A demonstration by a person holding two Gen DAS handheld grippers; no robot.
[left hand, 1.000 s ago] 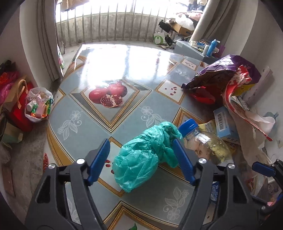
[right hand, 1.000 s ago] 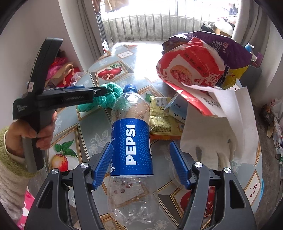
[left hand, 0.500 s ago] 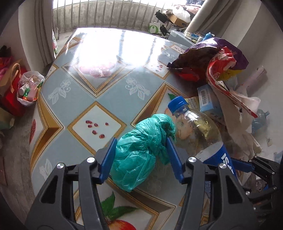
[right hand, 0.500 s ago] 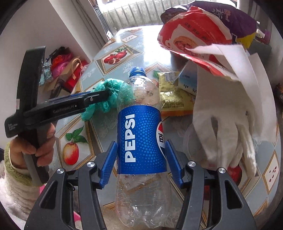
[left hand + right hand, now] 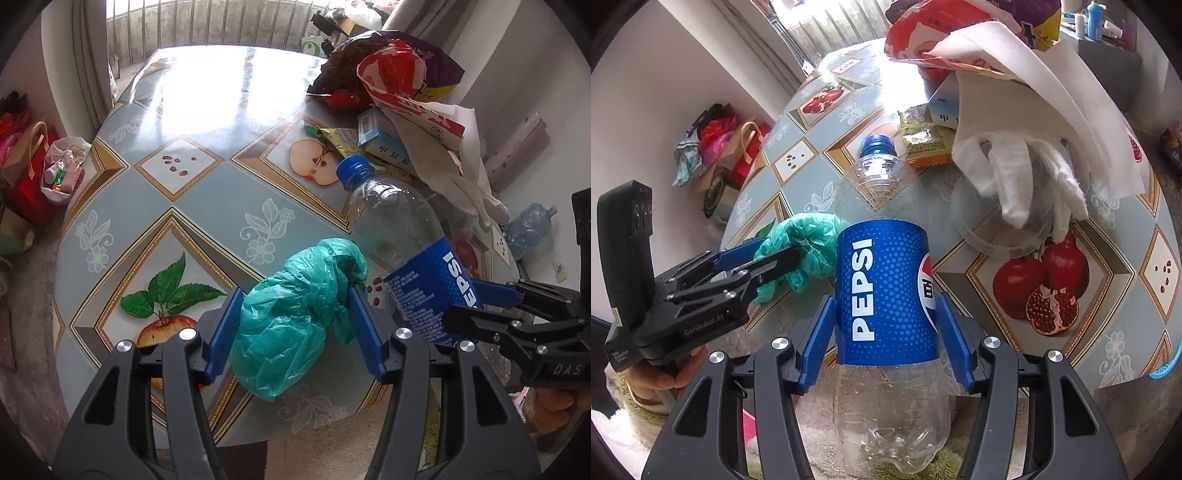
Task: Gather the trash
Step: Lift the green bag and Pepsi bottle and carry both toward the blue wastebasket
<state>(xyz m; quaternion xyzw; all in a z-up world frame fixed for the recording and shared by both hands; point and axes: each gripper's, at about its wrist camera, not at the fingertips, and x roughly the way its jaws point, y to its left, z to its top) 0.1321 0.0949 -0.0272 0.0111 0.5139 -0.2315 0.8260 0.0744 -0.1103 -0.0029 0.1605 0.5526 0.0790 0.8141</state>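
My left gripper (image 5: 295,295) is shut on a crumpled green plastic bag (image 5: 291,325), which hangs over the near edge of the fruit-patterned table (image 5: 207,192). In the right wrist view the same bag (image 5: 812,236) sits in the left gripper (image 5: 775,253), held by a hand at the left. My right gripper (image 5: 884,302) grips an empty Pepsi bottle (image 5: 882,184) by its blue label, cap pointing away. Its jaws are opening a little, and the pads still touch the label. The bottle (image 5: 399,229) lies right of the bag, with the right gripper (image 5: 480,302) on it.
A heap of snack bags (image 5: 399,74), a small box (image 5: 388,147), a white glove (image 5: 1015,177) and a clear plastic cup (image 5: 997,229) crowd the table's right side. Shopping bags (image 5: 59,170) stand on the floor at the left. A water jug (image 5: 528,225) lies at the right.
Both grippers closed on their items and drew back toward the table's near edge. The green bag and the bottle came along with them.
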